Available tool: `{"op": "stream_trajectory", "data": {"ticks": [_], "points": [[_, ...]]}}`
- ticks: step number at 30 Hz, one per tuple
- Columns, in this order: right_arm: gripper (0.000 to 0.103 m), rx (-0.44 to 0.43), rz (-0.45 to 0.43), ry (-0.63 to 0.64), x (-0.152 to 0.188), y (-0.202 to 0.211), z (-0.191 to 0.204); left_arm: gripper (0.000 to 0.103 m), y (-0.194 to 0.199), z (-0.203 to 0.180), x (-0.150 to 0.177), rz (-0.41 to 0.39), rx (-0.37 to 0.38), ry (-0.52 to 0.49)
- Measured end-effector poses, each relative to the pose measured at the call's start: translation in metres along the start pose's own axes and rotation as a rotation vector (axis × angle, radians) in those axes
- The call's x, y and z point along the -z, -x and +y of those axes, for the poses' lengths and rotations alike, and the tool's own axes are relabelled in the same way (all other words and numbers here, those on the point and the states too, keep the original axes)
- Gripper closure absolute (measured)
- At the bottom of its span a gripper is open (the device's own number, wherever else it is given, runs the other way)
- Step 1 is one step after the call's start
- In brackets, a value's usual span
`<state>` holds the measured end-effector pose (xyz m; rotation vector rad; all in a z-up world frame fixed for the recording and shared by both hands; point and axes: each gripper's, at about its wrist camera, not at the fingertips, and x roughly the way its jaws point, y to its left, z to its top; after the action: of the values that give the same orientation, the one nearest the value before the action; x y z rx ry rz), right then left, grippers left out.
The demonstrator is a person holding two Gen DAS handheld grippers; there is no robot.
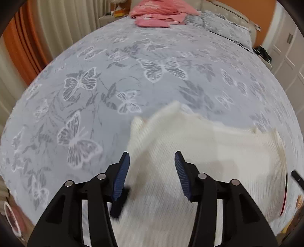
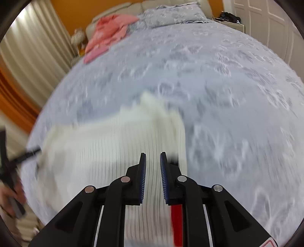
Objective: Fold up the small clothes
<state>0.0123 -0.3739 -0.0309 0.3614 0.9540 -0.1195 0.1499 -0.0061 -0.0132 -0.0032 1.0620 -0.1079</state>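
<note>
A white ribbed garment [image 1: 199,152] lies on the bed near its front edge, one upper corner folded over; it also shows, blurred, in the right wrist view [image 2: 106,150]. My left gripper [image 1: 152,158] is open wide, its blue pads [image 1: 122,171] either side of the garment's left part, just above it. My right gripper [image 2: 153,161] is over the garment's right edge with a narrow gap between its pads [image 2: 143,171], nothing visibly pinched. The left gripper shows at the far left of the right wrist view [image 2: 22,153].
The bed has a grey butterfly-print cover [image 1: 114,76]. A pile of pink clothes [image 1: 159,15] lies at the far end beside a pillow [image 1: 226,26]; the pile also shows in the right wrist view [image 2: 108,36]. Curtains [image 1: 28,43] hang on the left, white cupboard doors [image 2: 266,22] on the right.
</note>
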Motion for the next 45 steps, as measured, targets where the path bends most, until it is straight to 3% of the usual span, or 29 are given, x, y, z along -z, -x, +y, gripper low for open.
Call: {"op": "stream_trajectory", "data": {"ticks": [1,4,9,12,16,20,23,24,25,26,27,29,31,33,37,39,41,42,45], "points": [[0.086,0.017,0.018,0.009,0.012,-0.001,0.003,0.049,0.005,-0.005,0.005,-0.001,-0.014,-0.017],[0.068,0.024,0.055,-0.021,0.04,-0.001,-0.001,0.04,0.016,-0.021,0.023,-0.005,-0.058,-0.057],[0.055,0.015,0.048,-0.066,0.058,0.011,-0.008,0.04,0.023,-0.028,0.043,0.035,-0.047,-0.061],[0.047,0.033,0.041,-0.071,0.058,0.016,-0.01,0.036,0.025,-0.024,0.052,0.052,-0.049,-0.045],[0.041,0.028,0.05,-0.093,0.061,0.017,-0.016,0.02,0.027,0.004,0.068,0.081,-0.028,0.054],[0.041,-0.066,0.155,-0.153,0.069,-0.003,-0.03,0.02,0.013,0.042,0.093,0.16,0.046,0.179],[0.041,-0.114,0.18,-0.2,0.07,-0.011,-0.037,0.022,-0.003,0.06,0.109,0.227,0.072,0.267],[0.066,-0.145,0.183,-0.22,0.07,-0.013,-0.039,0.026,-0.009,0.065,0.112,0.251,0.13,0.308],[0.09,-0.157,0.194,-0.233,0.07,-0.015,-0.04,0.043,-0.012,0.068,0.112,0.262,0.162,0.325],[0.094,-0.17,0.211,-0.258,0.068,-0.016,-0.042,0.068,-0.014,0.068,0.112,0.273,0.165,0.327],[0.095,-0.174,0.193,-0.264,0.065,-0.01,-0.042,0.079,-0.014,0.067,0.111,0.285,0.176,0.318],[0.096,-0.158,0.147,-0.227,0.057,0.01,-0.037,0.086,-0.005,0.066,0.109,0.284,0.214,0.319],[0.096,-0.152,0.091,-0.216,0.051,0.043,-0.042,0.087,0.018,0.067,0.103,0.25,0.213,0.281],[0.096,-0.125,0.094,-0.207,0.056,0.057,-0.056,0.087,0.033,0.071,0.101,0.232,0.203,0.252],[0.096,-0.057,0.225,-0.201,0.091,0.015,-0.084,0.086,0.008,0.079,0.122,0.338,0.154,0.247],[0.094,-0.077,0.225,-0.191,0.101,0.007,-0.083,0.085,-0.008,0.078,0.136,0.368,0.139,0.249],[0.086,-0.1,0.203,-0.196,0.096,0.018,-0.082,0.074,0.004,0.074,0.133,0.323,0.121,0.225],[0.077,-0.087,0.19,-0.19,0.092,0.025,-0.081,0.069,0.012,0.073,0.132,0.312,0.098,0.202],[0.066,-0.021,0.135,-0.103,0.071,0.047,-0.07,0.052,0.042,0.066,0.112,0.224,0.056,0.113]]}}
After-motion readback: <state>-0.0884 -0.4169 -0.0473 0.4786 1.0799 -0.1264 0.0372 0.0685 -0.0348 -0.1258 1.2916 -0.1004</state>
